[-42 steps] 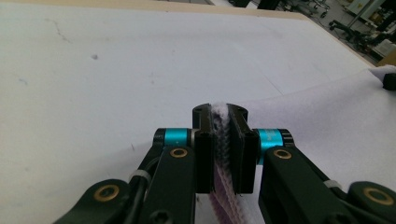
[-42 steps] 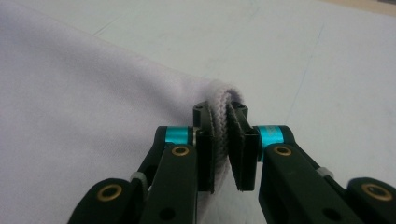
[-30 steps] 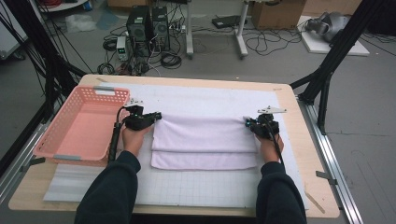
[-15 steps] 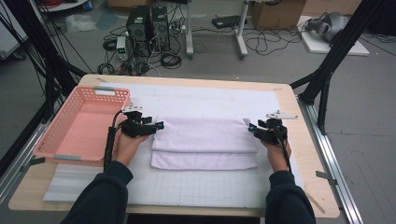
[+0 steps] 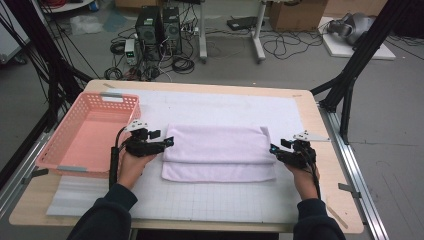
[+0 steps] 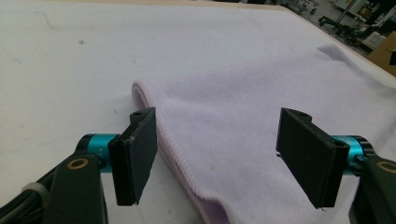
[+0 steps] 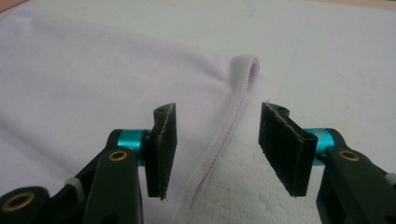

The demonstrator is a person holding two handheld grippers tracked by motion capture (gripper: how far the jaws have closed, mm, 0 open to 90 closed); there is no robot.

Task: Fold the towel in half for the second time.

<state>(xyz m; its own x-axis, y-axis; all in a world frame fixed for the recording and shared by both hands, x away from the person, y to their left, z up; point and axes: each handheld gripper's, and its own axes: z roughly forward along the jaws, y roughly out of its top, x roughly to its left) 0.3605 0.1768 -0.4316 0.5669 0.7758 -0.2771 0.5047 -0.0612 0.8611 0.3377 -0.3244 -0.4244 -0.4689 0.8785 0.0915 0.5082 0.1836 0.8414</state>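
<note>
Lighting's pretty even and soft from overhead, no hard shadows on the tabletop, just a faint dark patch under each hand. The high view is low-res and a bit mushy, with the floor clutter at the top going dim. Both gripper views are brighter, almost washed out on the white mat. The towel looks sharp up close, while the far background goes soft.

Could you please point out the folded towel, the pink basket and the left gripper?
folded towel (image 5: 217, 145): high view, top layer's middle.
pink basket (image 5: 120, 96): high view, far rim.
left gripper (image 5: 170, 141): high view, between its fingers.
</note>
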